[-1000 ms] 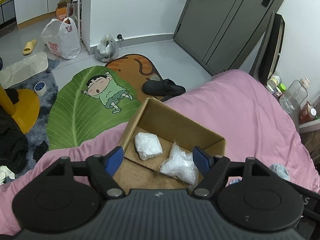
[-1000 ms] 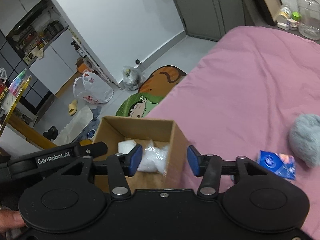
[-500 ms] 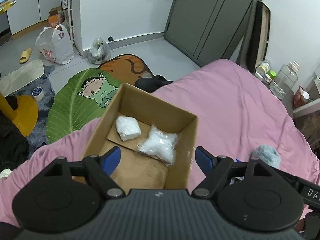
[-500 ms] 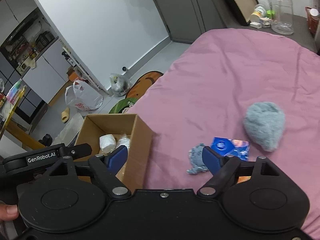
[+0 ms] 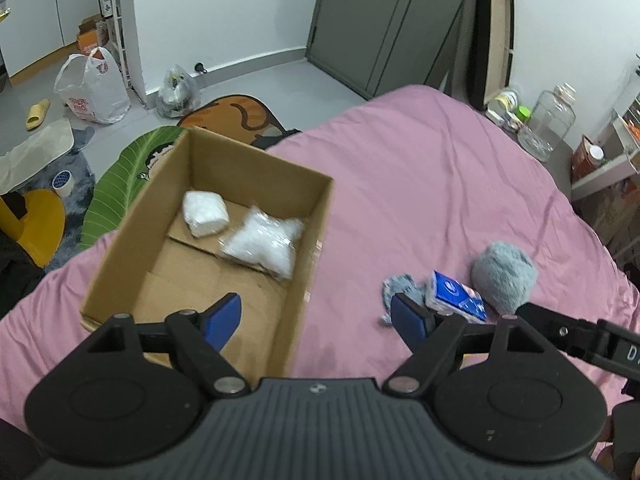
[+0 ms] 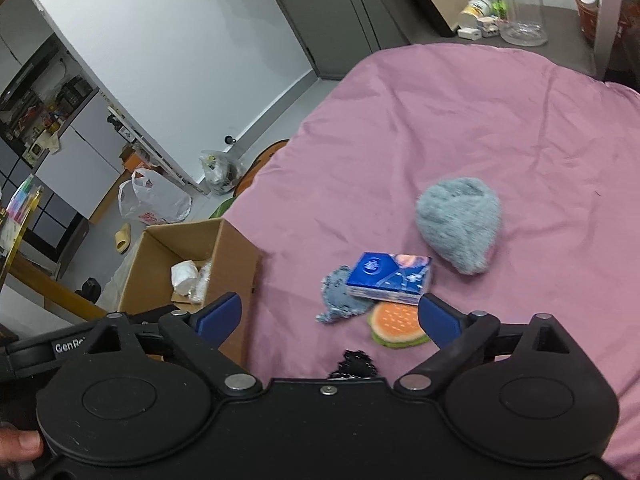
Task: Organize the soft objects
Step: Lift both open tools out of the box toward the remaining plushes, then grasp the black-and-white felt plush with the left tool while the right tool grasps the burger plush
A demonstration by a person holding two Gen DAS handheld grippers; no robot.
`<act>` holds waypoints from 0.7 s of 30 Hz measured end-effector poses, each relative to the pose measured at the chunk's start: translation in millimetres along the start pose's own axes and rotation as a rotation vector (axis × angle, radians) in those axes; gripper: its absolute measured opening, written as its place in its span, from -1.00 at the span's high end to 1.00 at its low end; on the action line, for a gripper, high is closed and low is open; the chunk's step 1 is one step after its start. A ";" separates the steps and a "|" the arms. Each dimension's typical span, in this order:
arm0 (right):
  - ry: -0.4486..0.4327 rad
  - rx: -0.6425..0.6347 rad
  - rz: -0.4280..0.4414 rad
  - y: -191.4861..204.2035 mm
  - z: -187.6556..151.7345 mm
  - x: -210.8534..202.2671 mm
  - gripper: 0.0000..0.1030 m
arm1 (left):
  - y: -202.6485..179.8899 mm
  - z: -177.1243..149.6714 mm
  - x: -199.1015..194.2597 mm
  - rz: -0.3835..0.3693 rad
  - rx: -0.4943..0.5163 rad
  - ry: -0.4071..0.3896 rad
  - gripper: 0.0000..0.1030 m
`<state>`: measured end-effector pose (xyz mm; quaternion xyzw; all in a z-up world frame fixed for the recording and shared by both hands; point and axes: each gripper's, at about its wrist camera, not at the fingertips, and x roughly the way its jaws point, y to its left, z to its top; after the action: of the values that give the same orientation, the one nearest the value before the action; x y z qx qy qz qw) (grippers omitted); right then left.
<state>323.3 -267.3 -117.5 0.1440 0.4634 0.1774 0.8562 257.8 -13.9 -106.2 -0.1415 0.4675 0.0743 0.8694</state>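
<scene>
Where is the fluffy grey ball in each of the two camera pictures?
Left wrist view: the fluffy grey ball lies at the right on the pink bedspread, just right of the blue tissue pack.
Right wrist view: the ball lies right of centre, up and right of the same tissue pack.
Shared landmark: the cardboard box, left of both.

Home bedroom, pink bed (image 5: 420, 168), cartoon floor mats (image 5: 116, 184), grey wardrobe (image 5: 384, 20), slipper (image 5: 38, 114), plastic bags (image 5: 94, 88) on floor, kitchen cabinets (image 6: 80, 148) beyond.
</scene>
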 end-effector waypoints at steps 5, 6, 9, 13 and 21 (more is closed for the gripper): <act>-0.001 0.012 0.000 -17.7 -2.6 -0.4 -0.86 | -20.4 -12.9 5.0 -0.002 0.035 0.020 -0.56; -0.002 0.014 0.000 -21.4 -3.2 0.4 -0.86 | -24.3 -15.6 6.7 -0.002 0.042 0.026 -0.56; 0.000 0.026 0.004 -32.4 -6.0 3.4 -0.84 | -33.8 -25.2 15.0 -0.002 0.057 0.047 -0.57; 0.015 0.045 0.008 -46.7 -11.3 11.6 -0.74 | -42.7 -36.2 28.5 0.002 0.053 0.083 -0.56; 0.056 0.089 0.034 -69.6 -20.7 27.8 -0.62 | -58.1 -51.4 54.0 0.011 0.075 0.127 -0.56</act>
<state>331.8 -315.8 -177.7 0.1847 0.4919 0.1754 0.8326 262.1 -85.4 -167.9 -0.1108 0.5248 0.0523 0.8423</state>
